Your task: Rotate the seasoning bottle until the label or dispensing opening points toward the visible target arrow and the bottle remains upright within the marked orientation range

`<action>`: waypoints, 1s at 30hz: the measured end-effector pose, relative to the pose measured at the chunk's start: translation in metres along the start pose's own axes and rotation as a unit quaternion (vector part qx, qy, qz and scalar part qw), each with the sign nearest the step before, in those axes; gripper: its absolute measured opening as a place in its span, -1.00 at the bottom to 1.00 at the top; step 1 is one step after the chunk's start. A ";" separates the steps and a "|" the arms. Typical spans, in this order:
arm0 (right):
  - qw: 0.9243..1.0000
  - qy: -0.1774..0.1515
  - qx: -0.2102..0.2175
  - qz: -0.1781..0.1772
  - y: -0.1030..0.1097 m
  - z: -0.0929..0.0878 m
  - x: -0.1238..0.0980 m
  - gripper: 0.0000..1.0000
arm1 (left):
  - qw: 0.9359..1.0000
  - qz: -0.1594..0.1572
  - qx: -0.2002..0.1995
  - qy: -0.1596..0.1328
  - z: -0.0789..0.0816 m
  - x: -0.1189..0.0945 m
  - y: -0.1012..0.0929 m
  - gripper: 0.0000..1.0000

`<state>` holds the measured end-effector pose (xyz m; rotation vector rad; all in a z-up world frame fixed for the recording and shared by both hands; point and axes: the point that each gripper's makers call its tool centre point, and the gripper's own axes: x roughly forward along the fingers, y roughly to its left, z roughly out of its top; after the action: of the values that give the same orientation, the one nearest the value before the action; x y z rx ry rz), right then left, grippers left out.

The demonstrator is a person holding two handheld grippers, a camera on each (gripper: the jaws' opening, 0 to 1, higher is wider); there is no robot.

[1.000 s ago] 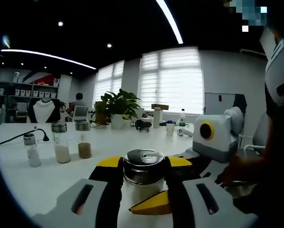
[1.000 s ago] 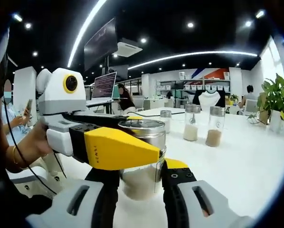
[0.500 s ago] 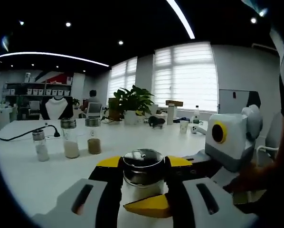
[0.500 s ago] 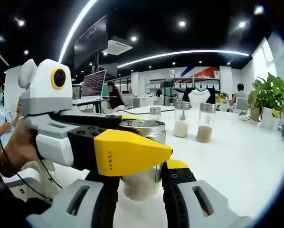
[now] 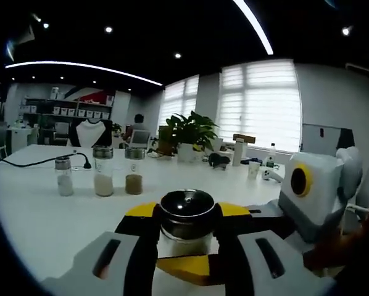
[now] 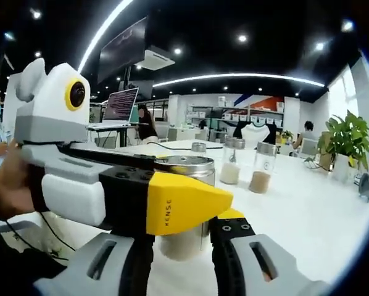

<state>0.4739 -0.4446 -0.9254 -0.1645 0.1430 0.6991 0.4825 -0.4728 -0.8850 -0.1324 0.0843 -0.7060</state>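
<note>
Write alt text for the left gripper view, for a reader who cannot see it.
The left tool is shut on a seasoning bottle with a metal lid, standing upright on a white table. The right tool comes in from the right, yellow tip low against the bottle's front. Three more bottles stand in a row behind, left, before a potted plant and bright windows.

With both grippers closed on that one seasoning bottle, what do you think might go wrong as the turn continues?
1. The left gripper and right gripper both clamp the seasoning bottle; if they turn unevenly, it may tilt or slip.
2. The crossed jaws sit close together, so they could collide.
3. No target arrow is visible on the white table, so the final orientation is hard to judge. The three spare bottles stand well away, probably safe.
</note>
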 end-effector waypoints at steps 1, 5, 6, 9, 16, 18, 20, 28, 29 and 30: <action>1.000 -0.001 -0.002 -0.001 0.000 0.000 0.000 -0.35 | 1.000 0.003 0.002 -0.002 0.000 0.000 0.000 -0.26; 1.000 -0.009 0.010 -0.002 -0.001 0.002 -0.002 -0.35 | 1.000 0.001 -0.005 -0.010 0.004 -0.001 -0.001 -0.26; 1.000 -0.012 0.012 -0.002 -0.001 0.003 -0.002 -0.35 | 1.000 -0.003 -0.014 -0.013 0.005 -0.002 -0.001 -0.26; 1.000 -0.016 0.014 -0.005 0.000 0.005 -0.001 -0.35 | 0.999 0.018 -0.034 -0.024 0.007 -0.003 0.001 -0.26; 1.000 -0.018 0.008 -0.007 0.002 0.006 0.002 -0.35 | 0.998 0.039 -0.043 -0.033 0.009 -0.006 0.007 -0.26; 1.000 -0.020 0.009 -0.005 0.002 0.007 0.002 -0.35 | 0.998 0.039 -0.043 -0.036 0.010 -0.007 0.007 -0.27; 1.000 -0.023 0.010 0.000 0.002 0.009 0.001 -0.35 | 0.998 0.034 -0.040 -0.037 0.012 -0.008 0.006 -0.27; 1.000 -0.027 0.000 0.005 -0.001 0.010 -0.001 -0.35 | 0.999 -0.005 -0.024 -0.030 0.012 -0.007 0.001 -0.28; 1.000 -0.028 0.000 0.005 -0.001 0.010 -0.001 -0.35 | 0.999 -0.010 -0.023 -0.031 0.013 -0.007 0.001 -0.28; 1.000 -0.030 -0.001 0.006 -0.002 0.011 -0.001 -0.35 | 0.999 -0.021 -0.018 -0.034 0.014 -0.007 -0.001 -0.28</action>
<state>0.4753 -0.4446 -0.9138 -0.1455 0.0863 0.7149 0.4786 -0.4677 -0.8708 -0.1919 0.0293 -0.7412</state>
